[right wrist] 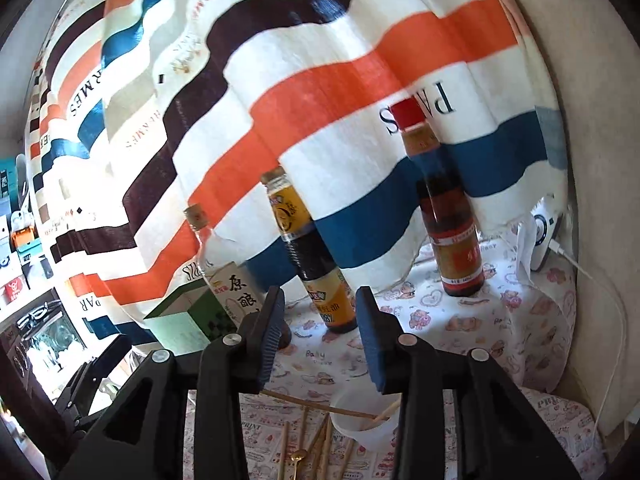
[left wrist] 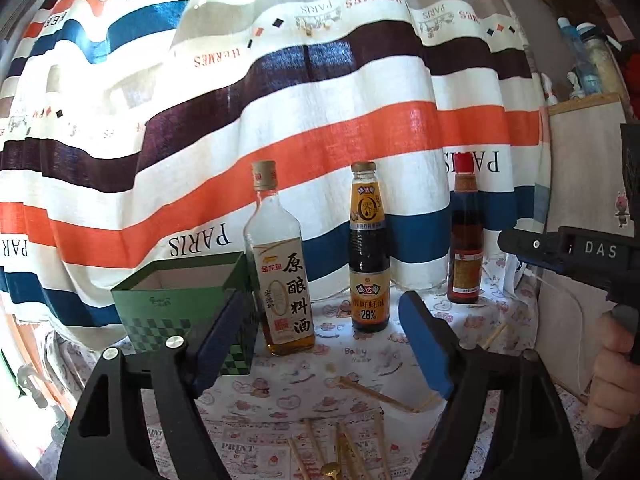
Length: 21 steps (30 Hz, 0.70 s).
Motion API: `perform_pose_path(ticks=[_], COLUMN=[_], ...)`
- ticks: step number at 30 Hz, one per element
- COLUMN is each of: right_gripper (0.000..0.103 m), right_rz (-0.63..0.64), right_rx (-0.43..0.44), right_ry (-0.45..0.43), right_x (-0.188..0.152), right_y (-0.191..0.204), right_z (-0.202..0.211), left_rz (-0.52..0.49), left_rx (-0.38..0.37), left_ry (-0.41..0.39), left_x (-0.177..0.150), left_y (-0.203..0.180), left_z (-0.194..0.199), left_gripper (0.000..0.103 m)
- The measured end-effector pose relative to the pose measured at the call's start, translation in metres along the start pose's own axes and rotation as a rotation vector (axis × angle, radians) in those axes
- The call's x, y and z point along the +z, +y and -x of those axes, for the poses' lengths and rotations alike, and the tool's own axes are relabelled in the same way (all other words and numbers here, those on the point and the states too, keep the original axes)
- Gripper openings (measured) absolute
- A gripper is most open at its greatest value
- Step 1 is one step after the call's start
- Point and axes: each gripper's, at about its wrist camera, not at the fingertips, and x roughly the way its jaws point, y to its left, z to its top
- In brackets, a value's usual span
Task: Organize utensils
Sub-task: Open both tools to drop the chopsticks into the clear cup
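Both tools spread, empty: left tool (left wrist: 320, 344), right tool (right wrist: 318, 336). Risk: toppling 3 bottles (left wrist: 280, 272) at 12 o'clock while reaching chopsticks (left wrist: 380, 394).

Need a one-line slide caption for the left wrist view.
Open left gripper hovers over scattered chopsticks, facing a green box and three sauce bottles before a striped curtain.

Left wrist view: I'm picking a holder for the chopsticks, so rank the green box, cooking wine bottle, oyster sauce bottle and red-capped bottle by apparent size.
1. Green box, though it stands nearest.
2. Cooking wine bottle.
3. Oyster sauce bottle.
4. Red-capped bottle, farthest back, so maybe not truly smallest.
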Motion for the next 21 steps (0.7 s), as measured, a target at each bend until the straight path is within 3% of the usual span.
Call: perform_pose_path(ticks=[5, 8, 10, 17, 21], right_gripper=[0.044, 0.044, 0.044, 0.044, 0.044], right_rz=[0.084, 0.111, 0.113, 0.117, 0.145], right_rx=[-0.041, -0.164, -0.182, -0.135, -0.076], right_ry=[0.011, 0.029, 0.058, 0.165, 0.294], right_x=[-0.019, -0.035, -0.048, -0.112, -0.149], right_y=[0.032, 0.034, 0.031, 0.029, 0.029], right_z=[0.022, 0.025, 0.029, 0.032, 0.013], left_rz=[0.016, 0.019, 0.018, 0.071, 0.12], left_rx=[0.013, 0.094, 0.14, 0.112, 0.062], left_ry=[-0.037, -0.09, -0.094, -0.002, 0.097], left_x=[-0.009, -0.03, -0.047, -0.09, -0.11], left_y=[0.022, 0.037, 0.047, 0.068, 0.076], left_z=[0.04, 0.061, 0.067, 0.059, 0.047], left_gripper=[0.098, 0.103, 0.103, 0.103, 0.103])
